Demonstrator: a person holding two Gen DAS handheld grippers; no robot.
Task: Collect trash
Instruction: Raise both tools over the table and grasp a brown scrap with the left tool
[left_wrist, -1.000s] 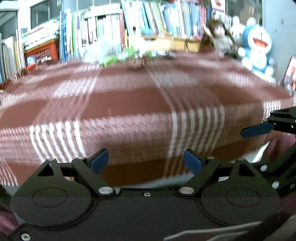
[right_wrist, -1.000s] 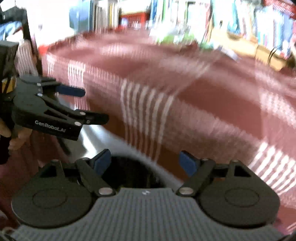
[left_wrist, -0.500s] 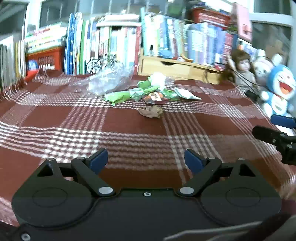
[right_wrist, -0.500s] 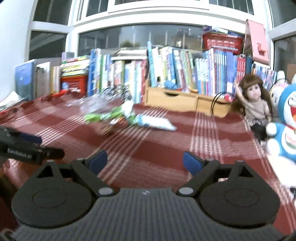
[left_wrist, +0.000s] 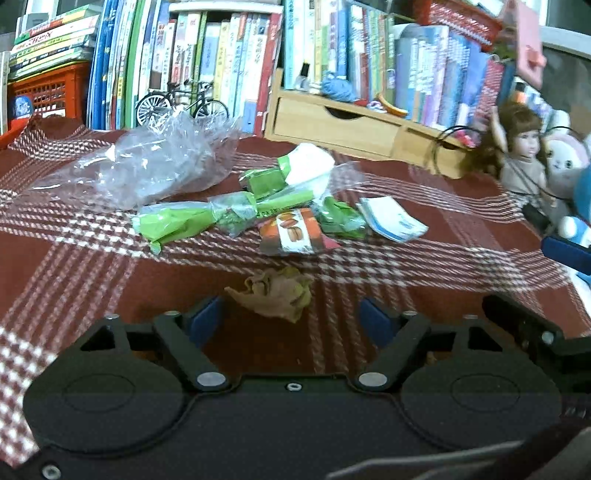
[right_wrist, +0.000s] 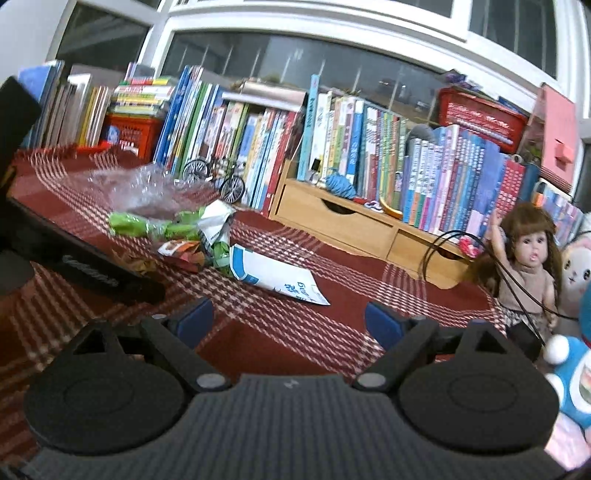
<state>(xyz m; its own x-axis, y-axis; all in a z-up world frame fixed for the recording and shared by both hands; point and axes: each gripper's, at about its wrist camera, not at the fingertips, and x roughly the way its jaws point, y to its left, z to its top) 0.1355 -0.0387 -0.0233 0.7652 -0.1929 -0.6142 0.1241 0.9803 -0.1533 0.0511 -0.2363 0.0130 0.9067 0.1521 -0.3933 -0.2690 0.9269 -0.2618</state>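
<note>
Your left hand-held gripper (left_wrist: 291, 317) hangs low over the worktop (left_wrist: 74, 280) in its red-and-white checked cloth, jaws closing but not yet touching anything; the crumpled brown scrap of paper (left_wrist: 275, 293) lies just ahead, between the blue pads (left_wrist: 205, 319). Beyond the scrap the rest of the trash sits in a loose heap: a brown snack wrapper printed with nuts (left_wrist: 291, 232), several crinkled green plastic wrappers (left_wrist: 177, 221), a folded white-and-blue paper packet (left_wrist: 391, 219) and, at the far left of the heap, a large crumpled clear plastic bag (left_wrist: 147, 162). Your right hand-held gripper (right_wrist: 288, 321) stands wide with nothing between its pads, above bare cloth, the white-and-blue packet just ahead of it. From that side your left gripper shows as a dark bar crossing in front of the heap. Along the back edge stand a row of upright books (left_wrist: 221, 55), a miniature black bicycle (left_wrist: 181, 103) and a light wooden drawer box (left_wrist: 332, 122); a brown-haired doll (right_wrist: 528, 258) sits at the right.
</note>
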